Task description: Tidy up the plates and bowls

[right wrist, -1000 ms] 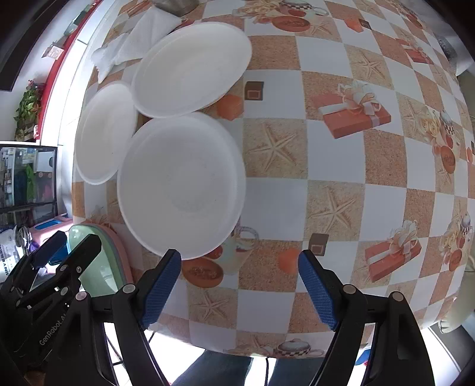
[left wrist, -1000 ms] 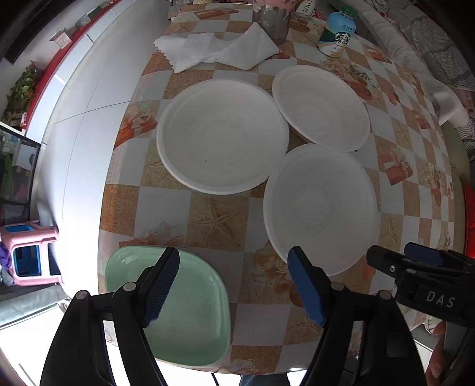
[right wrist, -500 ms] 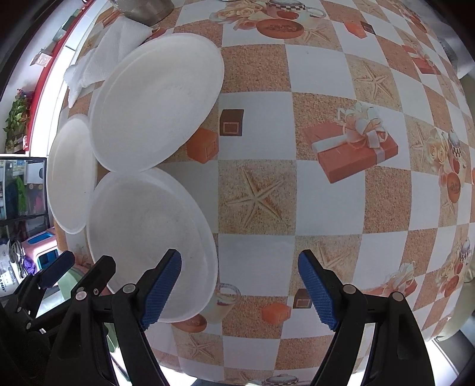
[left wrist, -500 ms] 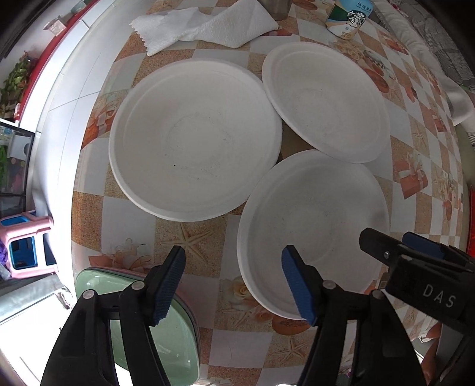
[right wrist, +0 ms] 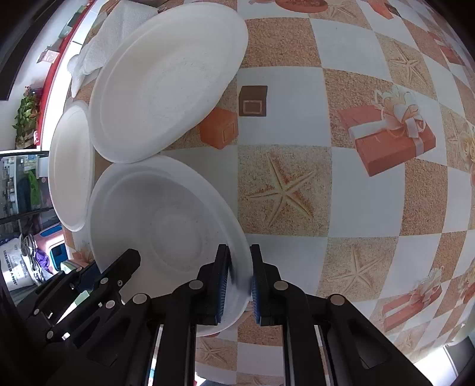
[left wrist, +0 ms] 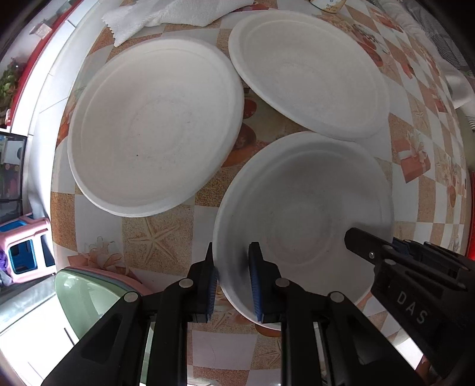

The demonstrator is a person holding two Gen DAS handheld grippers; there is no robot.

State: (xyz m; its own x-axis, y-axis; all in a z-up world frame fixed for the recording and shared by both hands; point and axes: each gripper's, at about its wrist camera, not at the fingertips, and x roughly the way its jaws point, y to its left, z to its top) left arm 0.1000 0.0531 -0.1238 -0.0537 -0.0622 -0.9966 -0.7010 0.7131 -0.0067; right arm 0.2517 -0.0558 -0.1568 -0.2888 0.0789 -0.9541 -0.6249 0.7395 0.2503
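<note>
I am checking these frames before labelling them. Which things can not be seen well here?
- Green dish: left wrist view, partly hidden by the left claw; whether dishes lie under it cannot be told.
- Can: cut off by the top edge.
- White plate rim: hidden under the pads of both claws, right claw too.
- Cloth: top cut off.

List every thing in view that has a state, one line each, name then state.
left gripper: shut on the near plate's left rim.
right gripper: shut on the near plate's right rim.
near plate: upright, empty, gripped on both sides.
far left plate: flat on the table, empty, untouched.
far right plate: empty, its edge overlapping the near plate's rim.
green dish: at the table edge, untouched.
white cloth: crumpled.
</note>
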